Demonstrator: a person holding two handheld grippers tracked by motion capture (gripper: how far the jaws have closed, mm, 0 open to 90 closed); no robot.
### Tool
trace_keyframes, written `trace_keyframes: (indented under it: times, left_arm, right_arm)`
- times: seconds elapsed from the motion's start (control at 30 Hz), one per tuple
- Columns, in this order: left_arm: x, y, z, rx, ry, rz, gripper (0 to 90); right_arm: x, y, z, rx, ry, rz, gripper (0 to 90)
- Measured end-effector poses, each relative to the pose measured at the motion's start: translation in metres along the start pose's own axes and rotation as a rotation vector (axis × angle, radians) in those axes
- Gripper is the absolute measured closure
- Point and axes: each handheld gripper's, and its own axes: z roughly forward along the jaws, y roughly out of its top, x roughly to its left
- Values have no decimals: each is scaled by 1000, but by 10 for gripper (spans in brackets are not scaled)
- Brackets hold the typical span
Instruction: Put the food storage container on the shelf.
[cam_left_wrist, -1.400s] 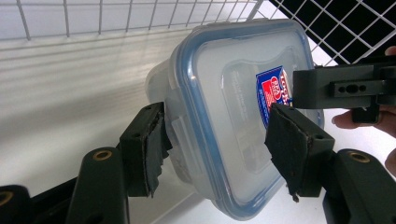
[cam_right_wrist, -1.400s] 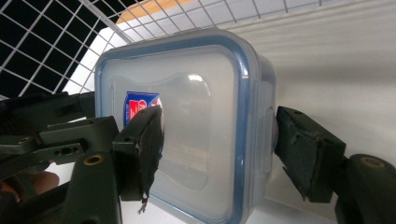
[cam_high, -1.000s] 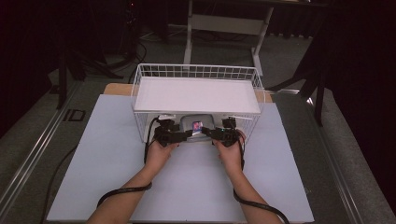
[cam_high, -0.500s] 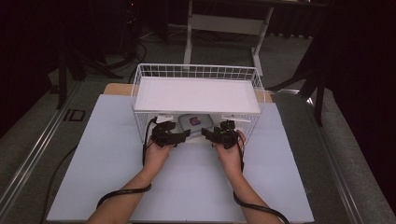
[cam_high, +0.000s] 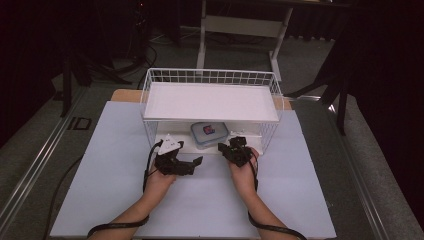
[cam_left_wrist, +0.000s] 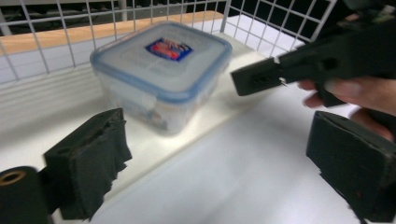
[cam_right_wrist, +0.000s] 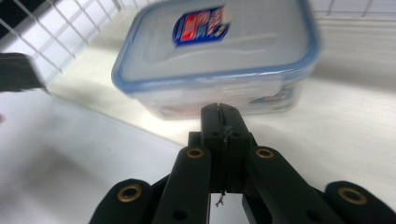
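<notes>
Nearest me, two forearms reach in over the white table (cam_high: 100, 165). The left gripper (cam_high: 186, 166) hovers low at about seven o'clock from the box, its jaws spread wide with nothing between them (my guess: opened ready to span the box). The right gripper (cam_high: 236, 149) sits at about five o'clock from it, jaws pressed flat together on nothing, its tip just short of the near wall; I'd judge that suits nudging, not grasping. Beyond both, the clear lidded box (cam_high: 209, 133) with the blue rim rests on the lower level of the white wire rack (cam_high: 210, 102), tucked under the bare upper shelf, near the front edge, probably so both grippers can reach it
</notes>
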Motion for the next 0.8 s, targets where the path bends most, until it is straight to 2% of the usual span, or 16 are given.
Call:
trace_keyframes:
  times: [0.2, 0.63, 0.8]
  left_arm:
    - [-7, -12, -14, -13, 50, 51, 30]
    - [-4, -23, -23, -21, 45, 21, 30]
    - [-4, -25, -24, -19, 40, 15, 30]
  right_arm:
    - [11, 1, 12, 14, 17, -29, 900]
    - [28, 11, 27, -13, 16, -33, 900]
    - [34, 15, 34, -19, 32, -32, 900]
